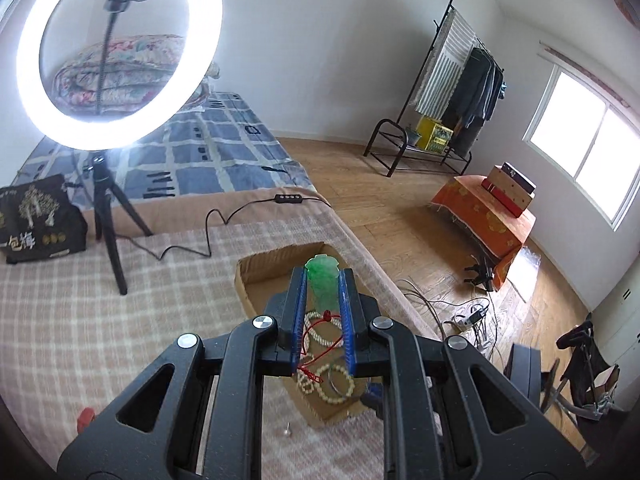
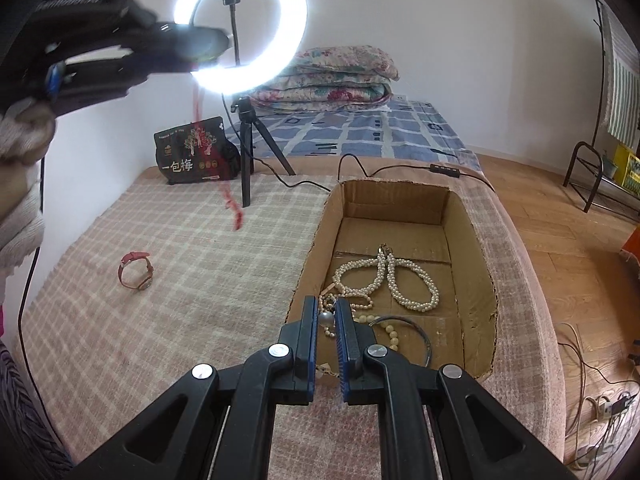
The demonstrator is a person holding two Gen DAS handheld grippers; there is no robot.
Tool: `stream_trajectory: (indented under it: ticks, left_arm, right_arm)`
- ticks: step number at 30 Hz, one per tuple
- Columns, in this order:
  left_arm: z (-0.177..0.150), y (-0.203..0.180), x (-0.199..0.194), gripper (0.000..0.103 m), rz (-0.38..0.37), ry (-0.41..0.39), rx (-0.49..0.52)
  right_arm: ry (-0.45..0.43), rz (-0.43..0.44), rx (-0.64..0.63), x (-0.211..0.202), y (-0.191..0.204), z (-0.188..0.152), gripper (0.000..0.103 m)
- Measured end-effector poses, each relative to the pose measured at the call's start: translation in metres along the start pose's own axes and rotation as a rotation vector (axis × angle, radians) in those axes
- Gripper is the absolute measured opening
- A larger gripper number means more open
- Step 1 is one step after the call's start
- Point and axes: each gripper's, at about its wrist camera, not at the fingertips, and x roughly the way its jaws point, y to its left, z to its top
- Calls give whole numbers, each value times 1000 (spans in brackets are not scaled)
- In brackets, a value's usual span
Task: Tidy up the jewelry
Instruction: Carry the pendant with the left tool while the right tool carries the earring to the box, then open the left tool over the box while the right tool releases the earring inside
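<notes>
Left gripper (image 1: 323, 280) is clamping a green pendant (image 1: 322, 285) between its blue pads, its red cord (image 1: 316, 340) hanging down below the fingers over the box (image 1: 256, 280). Beneath it, bead strands (image 1: 334, 384) are lying in the box. Right gripper (image 2: 327, 312) is pinching a silver bead (image 2: 327, 319) at the box's (image 2: 472, 236) near corner. Just ahead, pearl necklaces (image 2: 386, 280) are lying inside. Farther left, a red watch (image 2: 136, 270) is resting on the blanket (image 2: 180, 280); beyond, a ring light (image 2: 240, 24) is glowing.

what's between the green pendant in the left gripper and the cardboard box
Nothing visible. The left gripper holds the green pendant above the open cardboard box, with its red cord hanging free.
</notes>
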Motion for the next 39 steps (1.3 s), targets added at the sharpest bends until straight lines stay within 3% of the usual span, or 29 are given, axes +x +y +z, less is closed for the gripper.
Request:
stream_trajectory:
  ticks: [6, 15, 23, 28, 31, 32, 34, 38, 39]
  left_arm:
    - [20, 2, 51, 14, 0, 37, -14]
    - [22, 8, 116, 14, 52, 88, 8]
    - [24, 8, 145, 14, 100, 96, 26]
    - [29, 8, 156, 14, 86, 114, 24]
    - [29, 7, 158, 19, 94, 126, 33]
    - [29, 7, 158, 31, 96, 129, 32]
    - [29, 6, 154, 40, 94, 116, 32]
    - [29, 4, 148, 40, 99, 115, 45]
    - [29, 4, 146, 40, 100, 114, 47]
  right_arm:
    - [20, 1, 28, 12, -13, 0, 6]
    - [46, -56, 109, 29, -44, 1, 6]
    - [71, -92, 141, 37, -59, 0, 7]
    - [77, -93, 149, 39, -62, -2, 8]
    - [67, -94, 150, 37, -62, -2, 20]
    - [64, -93, 147, 37, -61, -1, 25]
    - [61, -92, 139, 35, -58, 1, 35]
    - [49, -100, 115, 33, -48, 4, 67]
    - [47, -104, 108, 32, -46, 5, 71]
